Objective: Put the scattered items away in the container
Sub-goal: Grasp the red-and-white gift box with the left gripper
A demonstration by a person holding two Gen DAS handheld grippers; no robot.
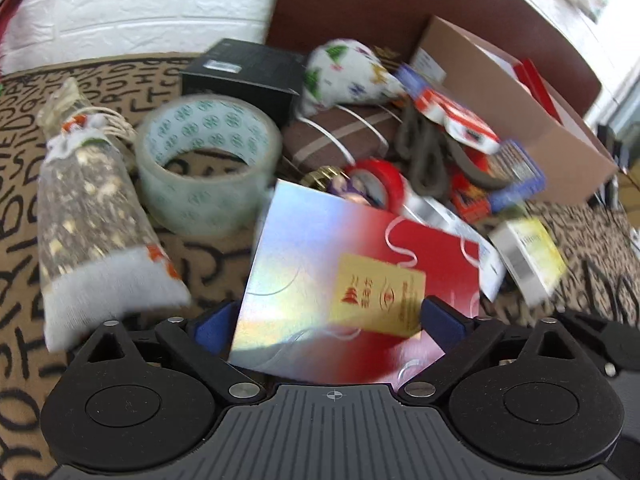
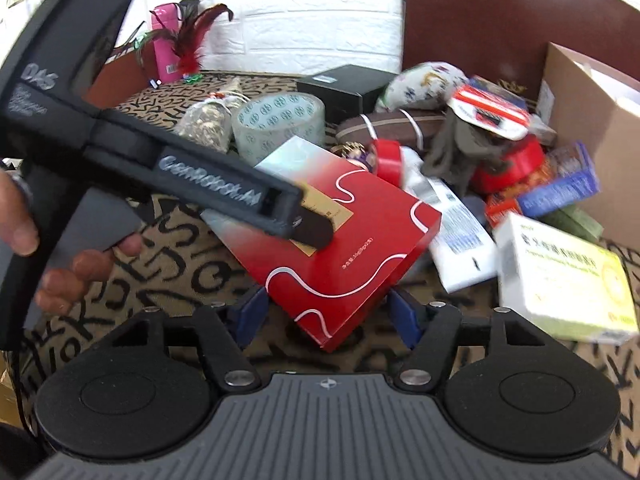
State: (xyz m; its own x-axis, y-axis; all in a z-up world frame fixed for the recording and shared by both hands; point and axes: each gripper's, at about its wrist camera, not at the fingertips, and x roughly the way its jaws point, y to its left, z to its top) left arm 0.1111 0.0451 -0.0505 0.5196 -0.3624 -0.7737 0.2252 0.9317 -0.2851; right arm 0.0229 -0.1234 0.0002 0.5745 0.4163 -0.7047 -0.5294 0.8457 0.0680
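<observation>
A flat red and silver box with a gold label sits between the blue pads of my left gripper, which is shut on it. In the right wrist view the same box is tilted above the patterned cloth, with the left gripper's finger pressed on its top. My right gripper is open, its blue pads on either side of the box's near corner, apart from it. The cardboard box container stands at the right, also in the right wrist view.
A clear tape roll, a grain pouch, a black box, a patterned cloth bag, a brown case, red tape and a white-yellow carton lie on the cloth. A pink bottle stands at the back.
</observation>
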